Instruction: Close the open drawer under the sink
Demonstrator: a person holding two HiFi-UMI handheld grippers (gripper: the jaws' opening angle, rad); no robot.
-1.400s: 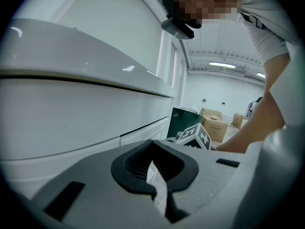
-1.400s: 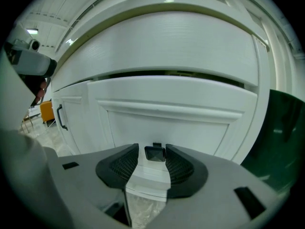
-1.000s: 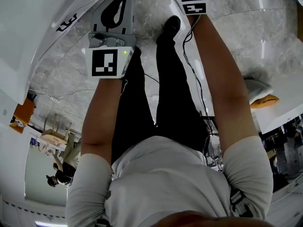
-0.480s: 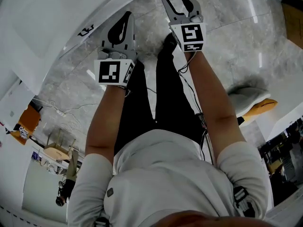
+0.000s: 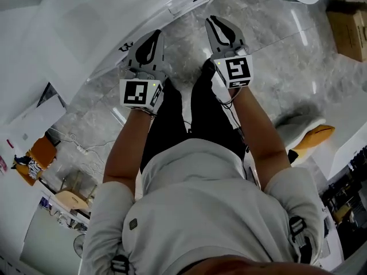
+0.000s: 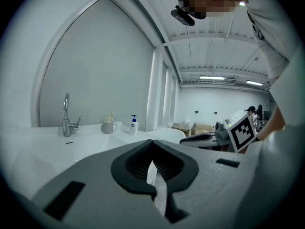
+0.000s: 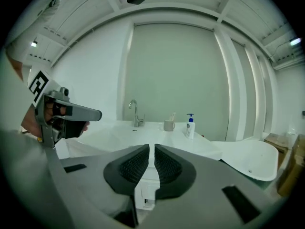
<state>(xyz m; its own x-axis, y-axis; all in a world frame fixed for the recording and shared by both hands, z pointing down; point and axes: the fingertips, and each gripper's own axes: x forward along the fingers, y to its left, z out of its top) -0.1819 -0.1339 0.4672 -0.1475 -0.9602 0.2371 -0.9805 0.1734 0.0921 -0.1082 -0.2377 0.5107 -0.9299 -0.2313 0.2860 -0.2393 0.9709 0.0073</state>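
Drawer front (image 7: 145,194) showed only as a white panel low under the counter (image 7: 157,133), glimpsed through the slit of the right gripper's jaws; how far out it stood could not be told. It lay below and well apart from both tools.

By my reading, the task was in its approach stage, with nothing yet touching the panel. The next move would call for bringing one gripper down to the drawer's face, setting closed jaws flat against it and pushing straight in toward the cabinet.

Both bare forearms reached forward side by side over the person's legs. Each tool pointed at the sink unit, tipped a little below level, at about counter height, so that the faucet (image 7: 135,112) sat straight ahead. The left gripper (image 5: 153,38) had its jaws together at the tips and held nothing. The right gripper (image 5: 215,24) was closing, a thin gap left between its ribbed pads (image 7: 134,165), and nothing sat in that gap.
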